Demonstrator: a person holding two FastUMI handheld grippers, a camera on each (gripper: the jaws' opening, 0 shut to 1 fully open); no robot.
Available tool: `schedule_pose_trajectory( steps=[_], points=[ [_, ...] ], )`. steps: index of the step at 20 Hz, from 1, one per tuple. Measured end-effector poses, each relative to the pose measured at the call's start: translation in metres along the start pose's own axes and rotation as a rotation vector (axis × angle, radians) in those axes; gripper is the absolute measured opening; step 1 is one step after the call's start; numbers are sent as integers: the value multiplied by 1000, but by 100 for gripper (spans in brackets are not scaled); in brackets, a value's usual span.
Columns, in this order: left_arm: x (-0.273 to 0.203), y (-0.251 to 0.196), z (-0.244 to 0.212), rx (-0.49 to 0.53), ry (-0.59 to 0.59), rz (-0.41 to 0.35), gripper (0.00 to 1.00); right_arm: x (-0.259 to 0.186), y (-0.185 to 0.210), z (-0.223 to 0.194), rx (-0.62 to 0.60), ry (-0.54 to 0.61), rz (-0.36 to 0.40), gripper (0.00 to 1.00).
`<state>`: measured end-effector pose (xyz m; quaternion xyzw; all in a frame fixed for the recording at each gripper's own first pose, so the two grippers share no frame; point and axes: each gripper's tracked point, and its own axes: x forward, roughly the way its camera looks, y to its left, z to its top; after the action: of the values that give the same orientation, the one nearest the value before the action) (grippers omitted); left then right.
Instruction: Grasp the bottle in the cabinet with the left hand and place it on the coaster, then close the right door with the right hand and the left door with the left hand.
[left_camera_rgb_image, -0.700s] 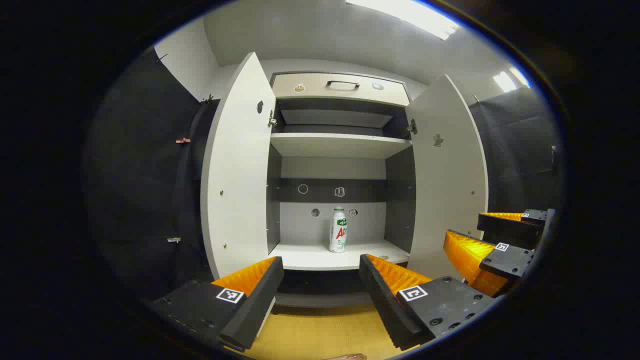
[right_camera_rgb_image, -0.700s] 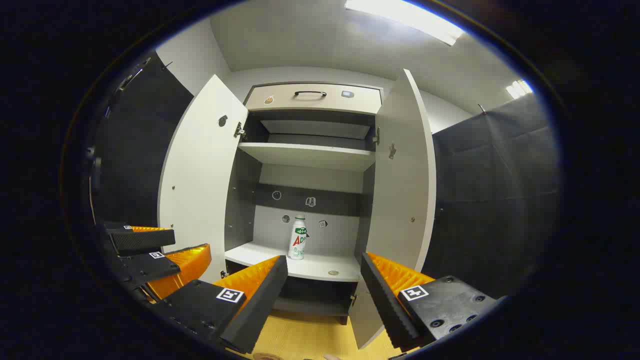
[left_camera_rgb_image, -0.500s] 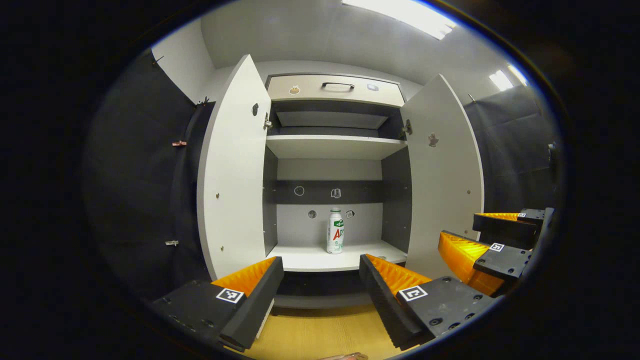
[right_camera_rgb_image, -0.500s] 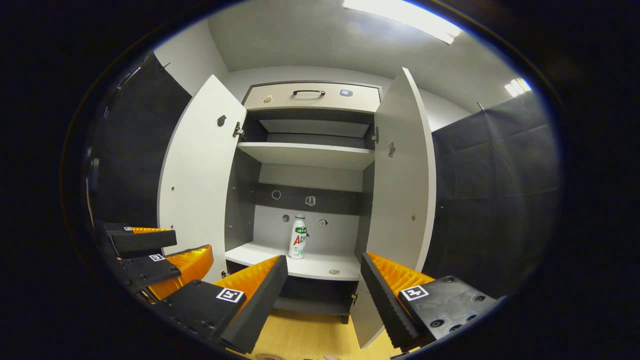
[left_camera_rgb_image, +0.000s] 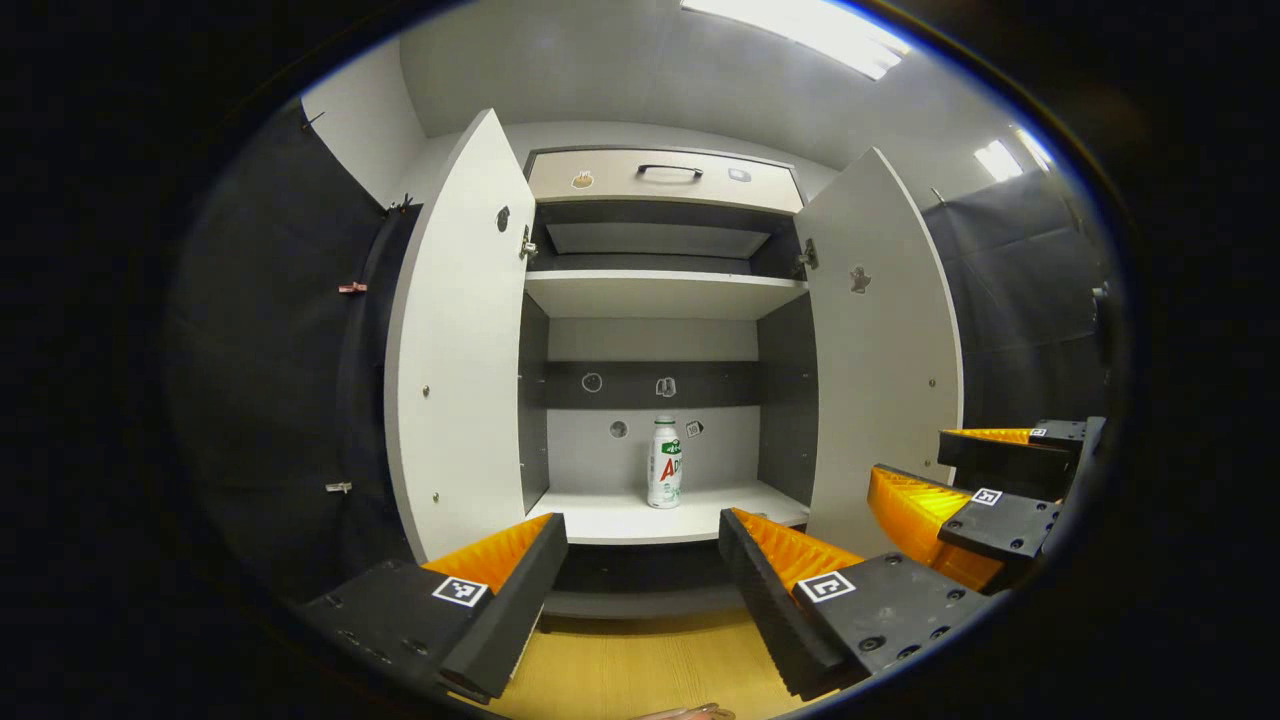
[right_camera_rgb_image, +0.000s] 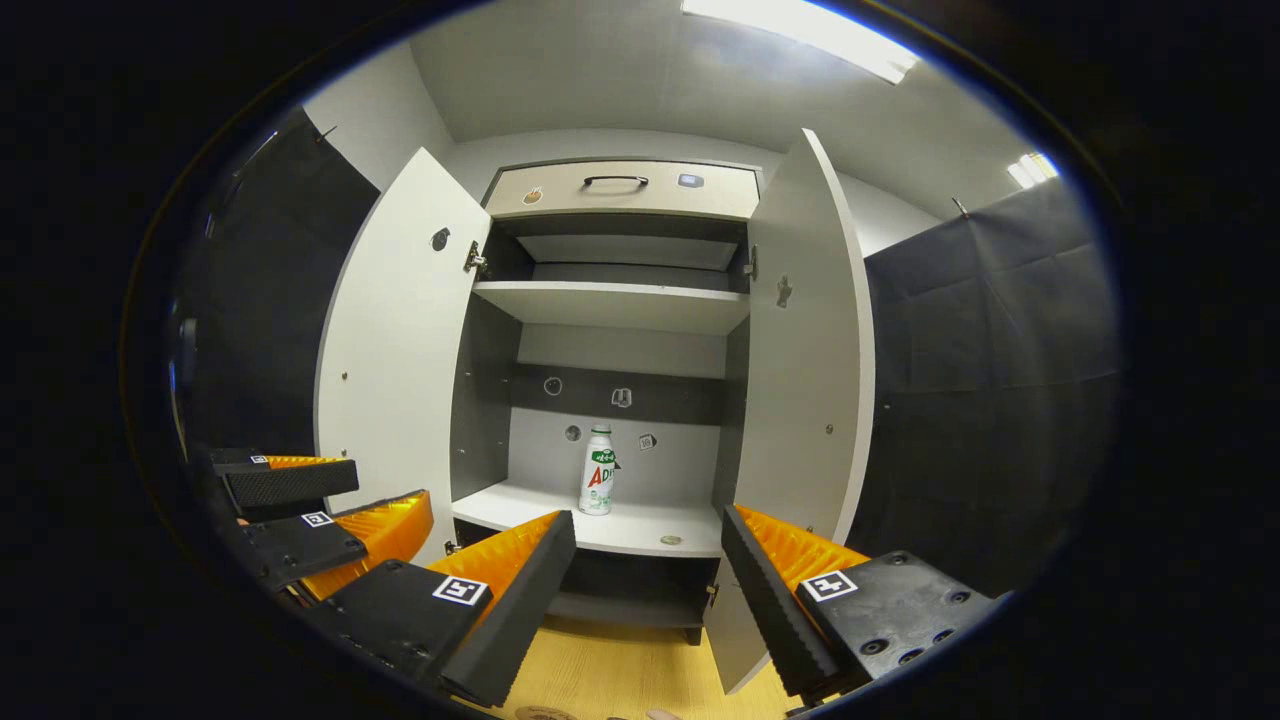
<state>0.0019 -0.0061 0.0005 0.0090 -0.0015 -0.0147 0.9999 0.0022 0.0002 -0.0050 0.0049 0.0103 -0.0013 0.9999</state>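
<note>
- Left gripper view: the cabinet (left_camera_rgb_image: 660, 300) is standing with both doors swung open; the bottle (left_camera_rgb_image: 664, 476) is sitting upright on its lower shelf (left_camera_rgb_image: 610, 518). The left tongs (left_camera_rgb_image: 642, 545) are gaping wide, holding nothing.
- Right gripper view: the bottle (right_camera_rgb_image: 597, 484) is standing on that shelf, a small round disc (right_camera_rgb_image: 671, 540) lying near the shelf's front edge. The right tongs (right_camera_rgb_image: 648, 545) are spreading wide, empty.
</note>
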Motion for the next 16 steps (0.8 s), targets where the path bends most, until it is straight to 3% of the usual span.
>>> schedule_pose_trajectory(
  steps=[8,16],
  points=[
    [7,7,-6,-1,16,-36,96,1,-1,-1,1,3,-47,98],
    [53,14,1,23,-8,-66,96,16,2,-2,-47,-4,-60,97]
  ],
)
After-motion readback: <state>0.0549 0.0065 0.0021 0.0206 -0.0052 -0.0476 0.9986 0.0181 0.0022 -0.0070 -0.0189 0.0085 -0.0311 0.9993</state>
